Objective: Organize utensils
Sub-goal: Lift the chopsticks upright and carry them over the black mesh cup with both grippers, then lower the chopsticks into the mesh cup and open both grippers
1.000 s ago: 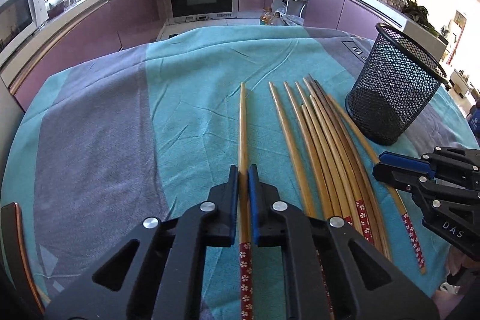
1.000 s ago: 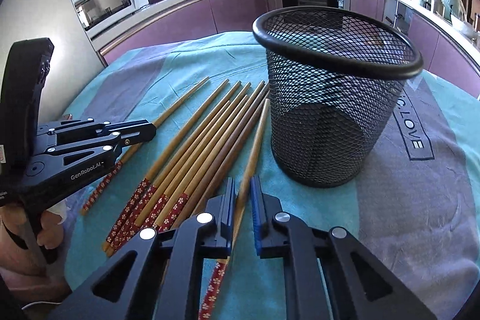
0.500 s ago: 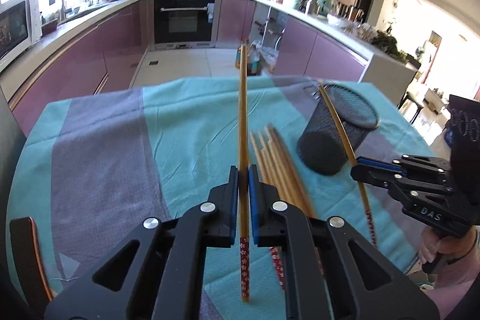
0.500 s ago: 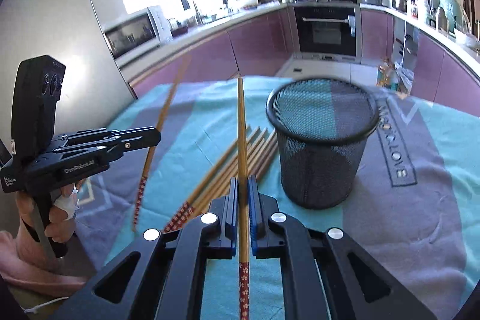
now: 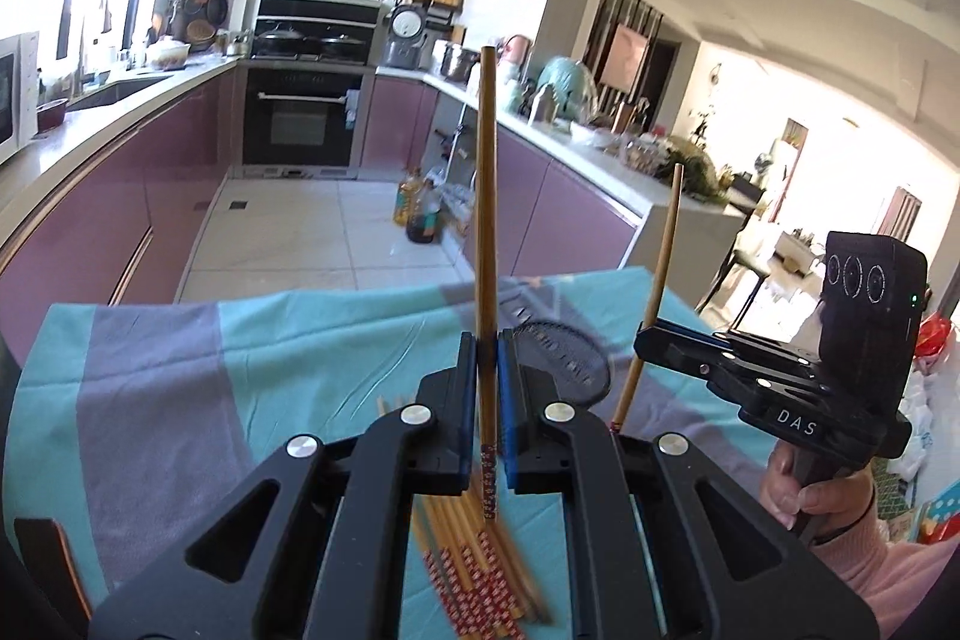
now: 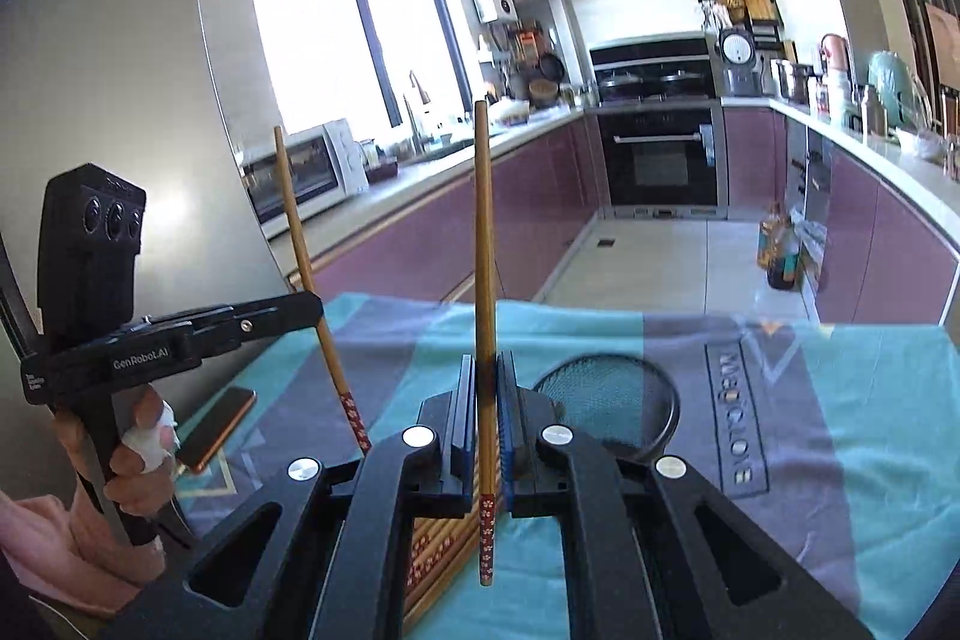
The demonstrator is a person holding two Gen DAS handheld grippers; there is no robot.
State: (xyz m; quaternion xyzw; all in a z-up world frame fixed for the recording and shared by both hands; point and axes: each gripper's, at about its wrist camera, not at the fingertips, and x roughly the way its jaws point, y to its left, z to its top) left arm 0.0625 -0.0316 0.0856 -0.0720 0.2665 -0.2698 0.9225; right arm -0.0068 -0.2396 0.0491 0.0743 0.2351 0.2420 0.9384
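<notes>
Here one chopstick (image 5: 486, 232) is squeezed tight by the left gripper (image 5: 486, 382), another chopstick (image 6: 485, 280) by the right gripper (image 6: 485, 400), above the mesh cup (image 6: 624, 400).

The tablecloth (image 6: 840, 400) is teal with broad grey-purple bands and dark lettering. Each chopstick (image 5: 486, 196) is tan wood, its end wrapped in red with small white flowers, as on the chopsticks (image 5: 480, 568) lying below. The mesh basket (image 6: 606, 400) is black; the gripper pads (image 6: 507, 430) are blue on black bodies.

mesh basket (image 6: 606, 403) mouth open, air above unobstructed
</notes>
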